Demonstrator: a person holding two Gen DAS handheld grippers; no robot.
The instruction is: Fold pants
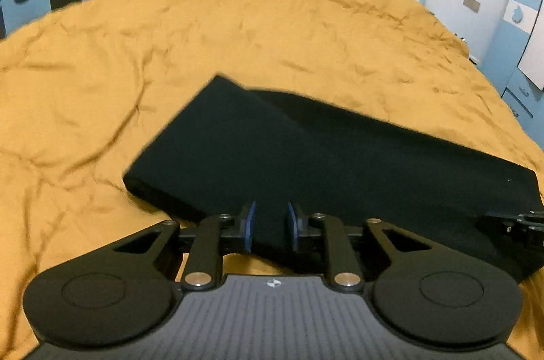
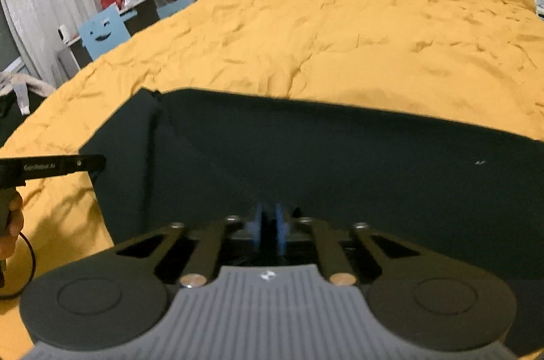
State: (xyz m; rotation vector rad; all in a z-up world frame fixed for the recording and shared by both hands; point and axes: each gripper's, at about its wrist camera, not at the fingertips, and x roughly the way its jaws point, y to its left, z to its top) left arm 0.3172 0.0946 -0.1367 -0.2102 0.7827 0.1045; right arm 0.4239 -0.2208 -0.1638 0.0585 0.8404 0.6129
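Closest to my left wrist camera sits the left gripper (image 1: 270, 229), its blue-padded fingers (image 1: 250, 224) a little way apart with a fold of the black fabric pants (image 1: 306, 156) running between them; the pads seem to touch the cloth, but I cannot tell whether they truly pinch it. The pants lie on the bed, spread over a wrinkled mustard-yellow bedspread (image 1: 170, 53), one folded layer lying diagonally across another. At the far right edge of this view I see a black piece of the right gripper (image 1: 516, 222) against the cloth.

My right wrist camera shows what the other does not: the right gripper (image 2: 269, 229) has its blue fingers (image 2: 280, 232) nearly together, clamped on the near edge of the pants (image 2: 340, 162). From here the garment fills the lower frame as one wide dark band on the bedspread (image 2: 340, 19). At the left edge, the left gripper (image 2: 51, 167) shows side-on, its tip at the pants' left corner. Further left stands a pale blue chair back with a smiling face (image 2: 102, 31).
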